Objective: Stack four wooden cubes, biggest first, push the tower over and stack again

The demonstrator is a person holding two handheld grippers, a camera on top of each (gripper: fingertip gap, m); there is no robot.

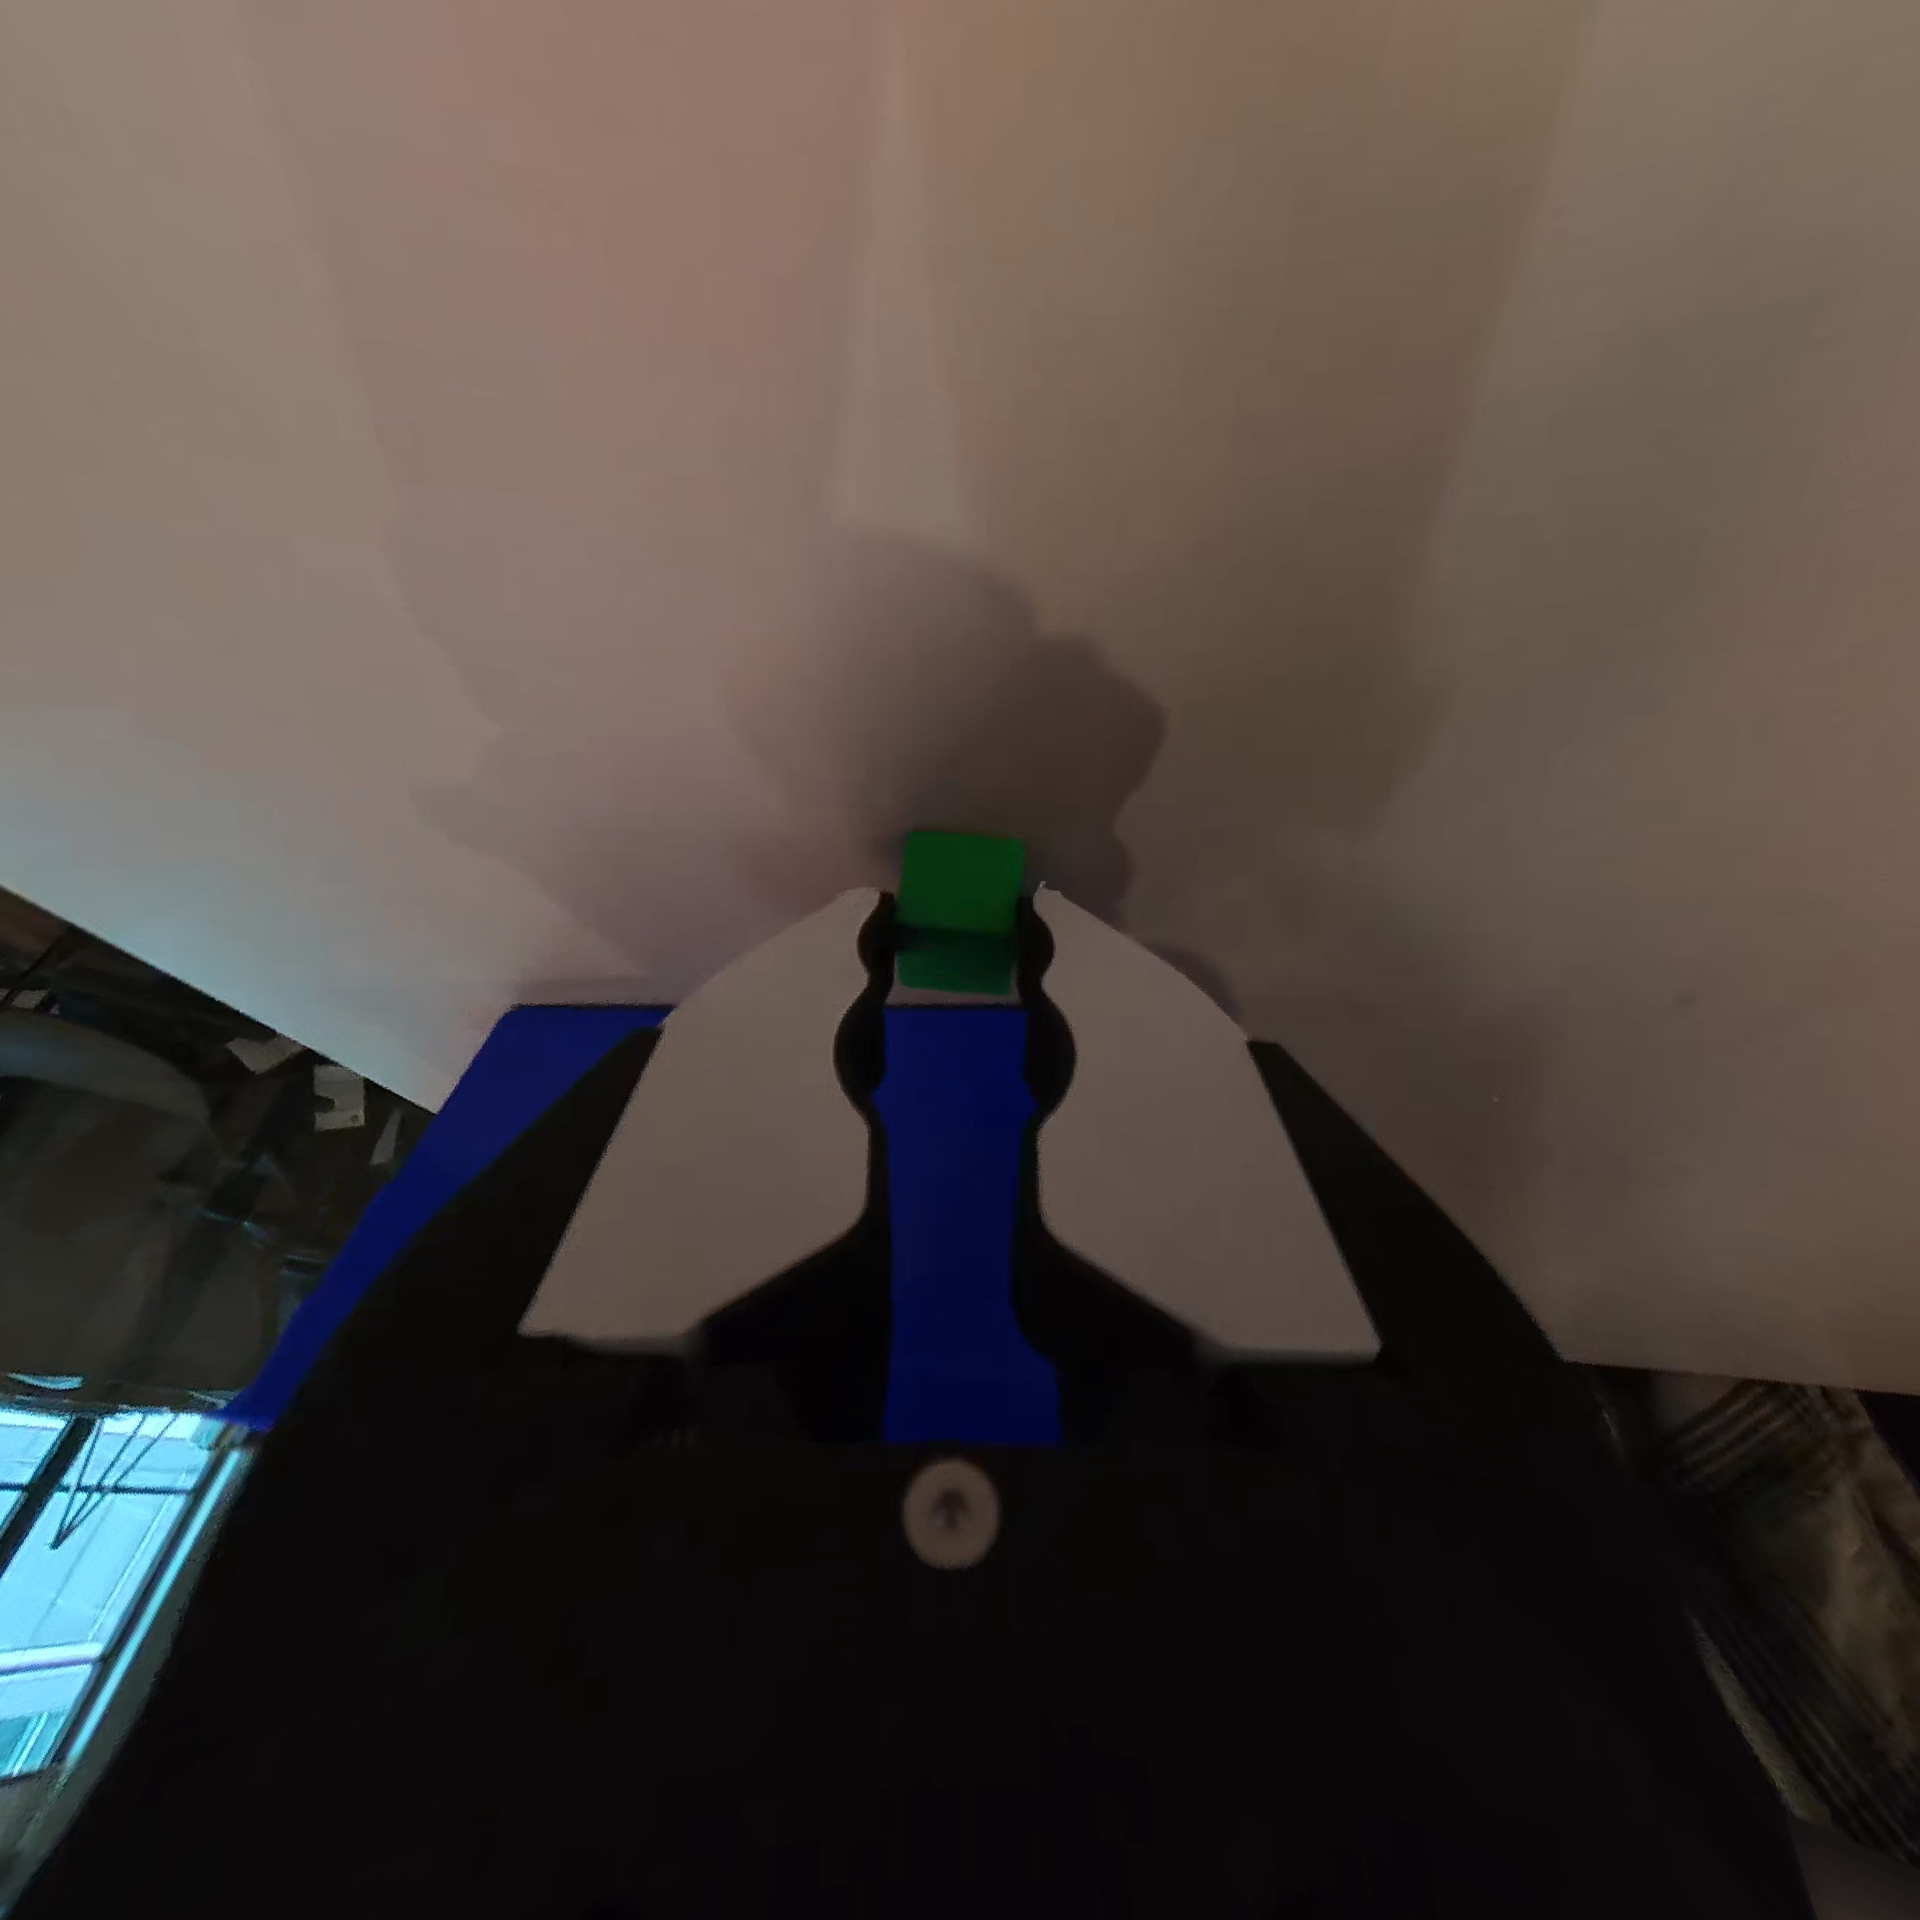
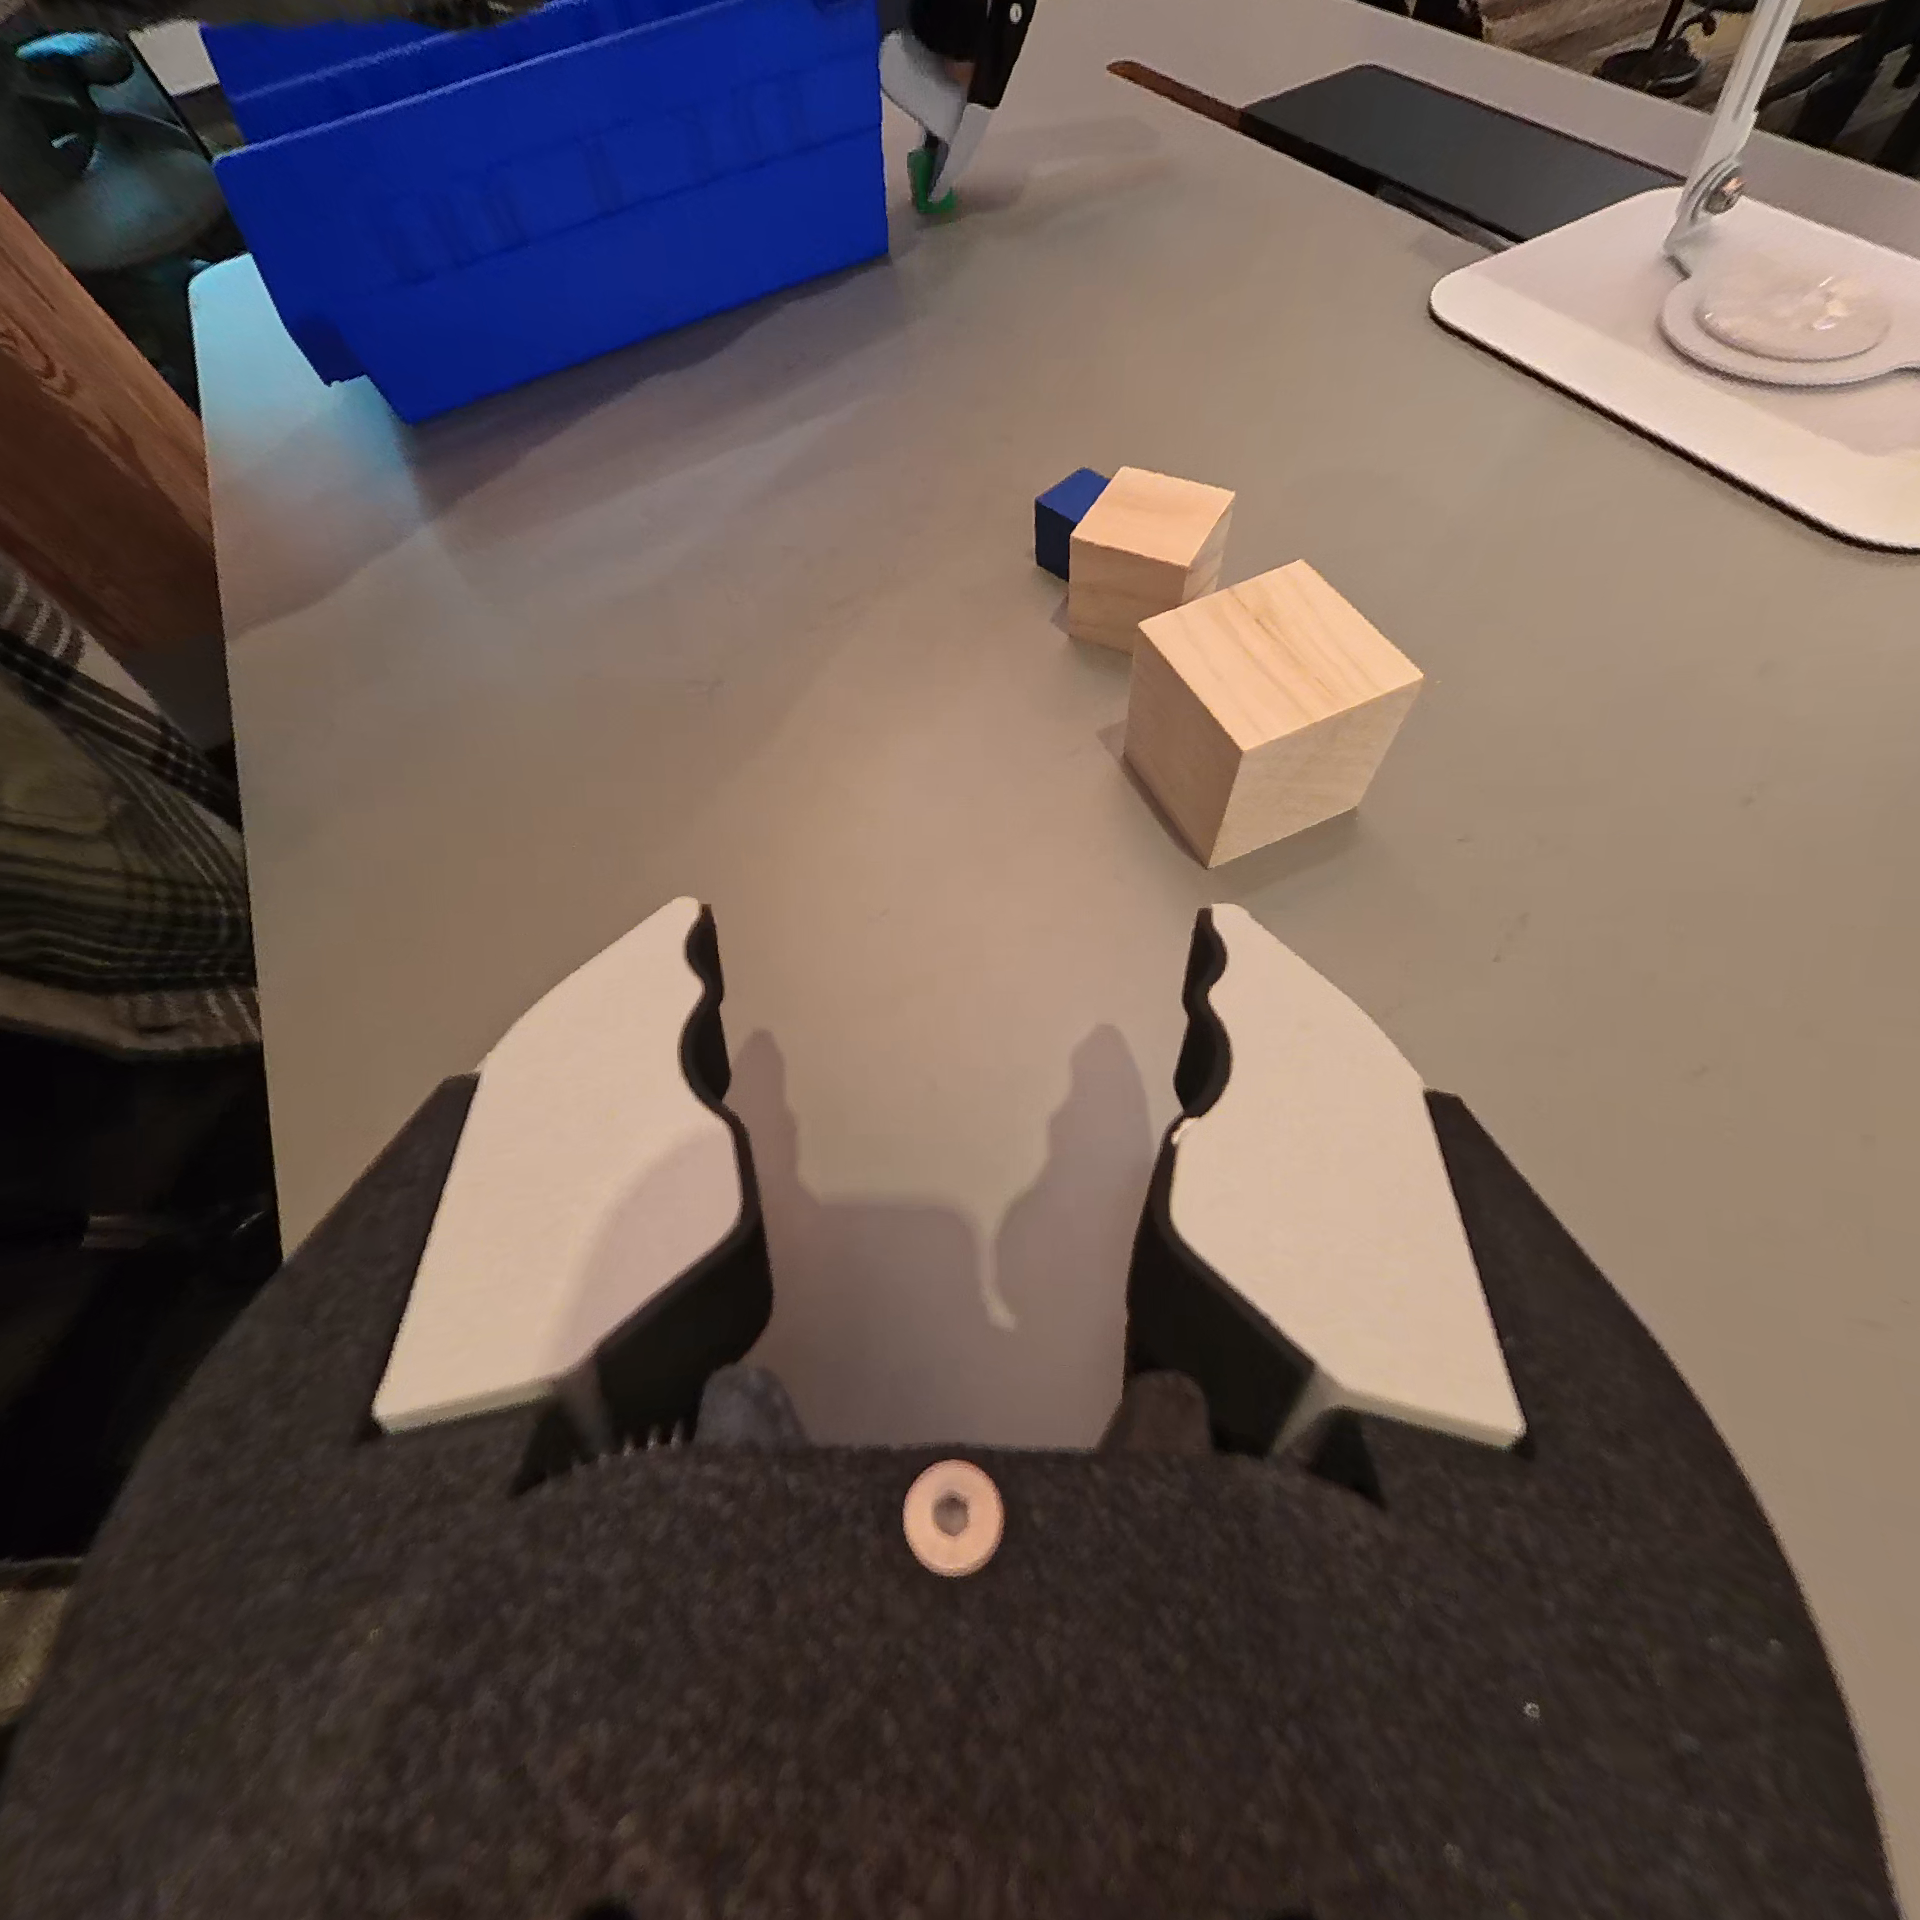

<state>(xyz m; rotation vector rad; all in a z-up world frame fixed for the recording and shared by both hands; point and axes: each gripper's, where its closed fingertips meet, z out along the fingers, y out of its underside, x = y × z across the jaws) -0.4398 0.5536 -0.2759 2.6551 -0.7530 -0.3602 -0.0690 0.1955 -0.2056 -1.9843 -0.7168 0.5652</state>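
My left gripper is shut on a small green cube and holds it low over the grey table, next to the blue bin. The same gripper and green cube show far off in the right wrist view, right of the bin. My right gripper is open and empty above the table. Ahead and to its right lie a large bare wooden cube, a medium bare wooden cube touching it, and a small blue cube behind the medium one.
A blue plastic bin stands at the far left of the table. A white lamp base and a black flat pad lie at the far right. A person's plaid sleeve shows at the left edge. There is about 55 cm between the tips of the two grippers.
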